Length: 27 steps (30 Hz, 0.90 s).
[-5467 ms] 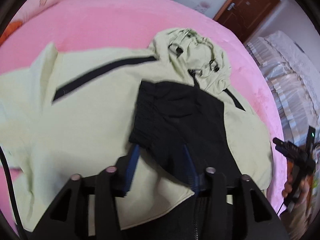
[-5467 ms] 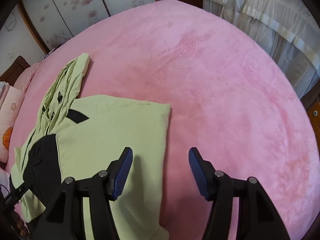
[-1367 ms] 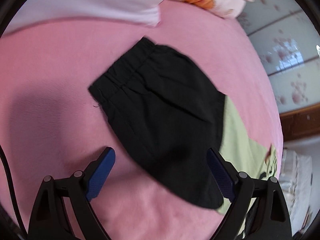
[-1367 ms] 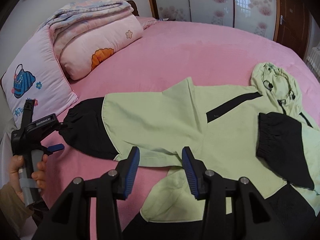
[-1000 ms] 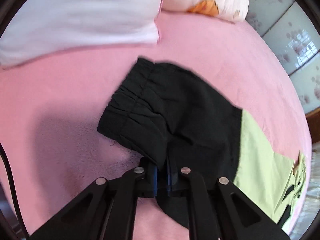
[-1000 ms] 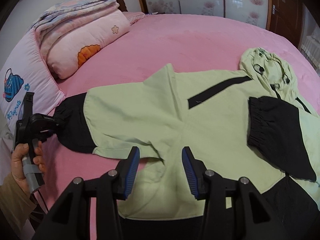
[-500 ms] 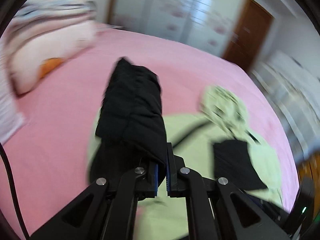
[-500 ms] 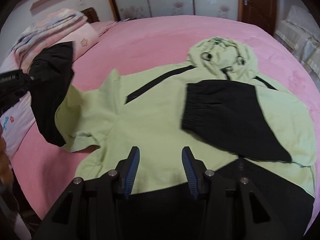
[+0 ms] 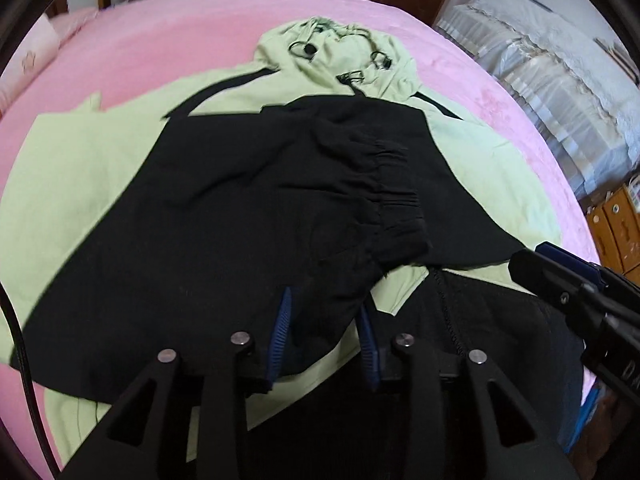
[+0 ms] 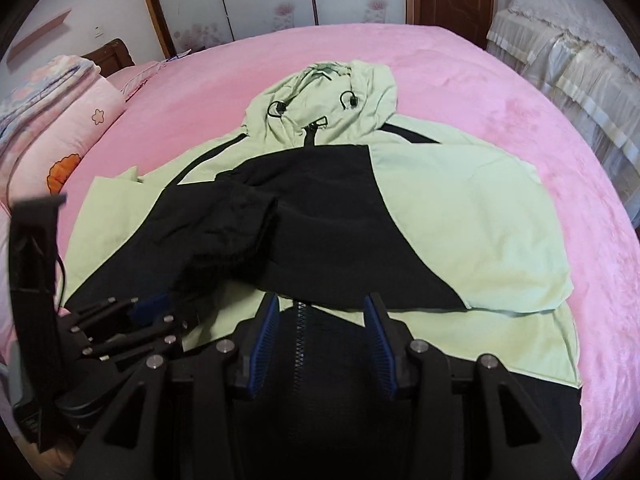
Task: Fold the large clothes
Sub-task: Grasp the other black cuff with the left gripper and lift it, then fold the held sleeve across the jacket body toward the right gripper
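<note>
A light green and black hooded jacket [image 10: 460, 208] lies flat on the pink bed, hood [image 10: 332, 100] at the far end. Both black sleeve ends are folded across the chest; the left sleeve [image 9: 240, 208] lies on top, its gathered cuff [image 9: 396, 200] pointing right. My left gripper [image 9: 324, 320] is open, its blue pads on either side of the sleeve's near edge, over the jacket's lower part. It also shows at the left of the right wrist view [image 10: 156, 308]. My right gripper [image 10: 320, 312] is open and empty above the black hem and zipper [image 10: 300, 340].
The pink bed [image 10: 500, 92] extends on all sides of the jacket. Folded quilts and pillows [image 10: 68, 120] lie at the left. A second bed with a pale frilled cover [image 10: 568, 60] stands at the right. Wardrobe doors and a brown door are behind.
My left gripper carried the black left sleeve from the bed's left side over onto the jacket's chest, then opened and let it go. The right gripper has hardly moved.
</note>
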Available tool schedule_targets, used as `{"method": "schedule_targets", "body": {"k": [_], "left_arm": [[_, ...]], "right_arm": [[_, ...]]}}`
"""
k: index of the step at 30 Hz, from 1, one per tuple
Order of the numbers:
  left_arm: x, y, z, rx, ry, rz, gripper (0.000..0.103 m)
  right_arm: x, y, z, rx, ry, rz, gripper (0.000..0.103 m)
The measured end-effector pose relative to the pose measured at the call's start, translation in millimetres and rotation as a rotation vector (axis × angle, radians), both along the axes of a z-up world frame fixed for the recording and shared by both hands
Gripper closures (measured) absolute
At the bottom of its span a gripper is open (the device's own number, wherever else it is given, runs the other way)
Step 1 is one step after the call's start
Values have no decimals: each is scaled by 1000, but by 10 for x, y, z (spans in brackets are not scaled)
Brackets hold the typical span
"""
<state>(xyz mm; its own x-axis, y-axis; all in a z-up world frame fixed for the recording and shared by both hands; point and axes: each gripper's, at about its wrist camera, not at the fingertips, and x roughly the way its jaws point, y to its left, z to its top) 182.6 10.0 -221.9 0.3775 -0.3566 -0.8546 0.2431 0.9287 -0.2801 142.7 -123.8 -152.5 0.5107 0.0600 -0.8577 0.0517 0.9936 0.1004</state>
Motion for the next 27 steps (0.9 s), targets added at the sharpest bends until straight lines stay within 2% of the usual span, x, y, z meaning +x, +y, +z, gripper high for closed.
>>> {"method": "schedule_targets", "body": {"k": [2,4,5,7,8,11,17,21,23,27], "left_arm": [[-40,86,52,-39,24,5,65],[-64,198,144,-64,14,6,48],[-108,279,228,-70,-4,12,44],[-187,451,375,-75,-50,17,28],[-253,515,440,-70,-70,17,25],[-317,638,534,-43,-93,32,24],[-435,1124,460,73,-81,191,24],[-478,1454,294,93,-51,283,24],[-493,1601,187,77,-13,323,24],[-522,1704,55,60,15,352,24]], "right_arm": [[37,-10,-2,27,0,10,59],[125,16,-8,57,7,25,59],[186,35,-15,84,10,33,59],[276,87,-26,122,17,47,58],[345,113,-40,140,19,55,57],[504,190,-122,179,45,63,47],[619,199,-402,242,121,49,45],[558,213,-594,304,173,60,45],[537,246,-646,320,173,68,45],[599,412,-760,366,175,112,45]]}}
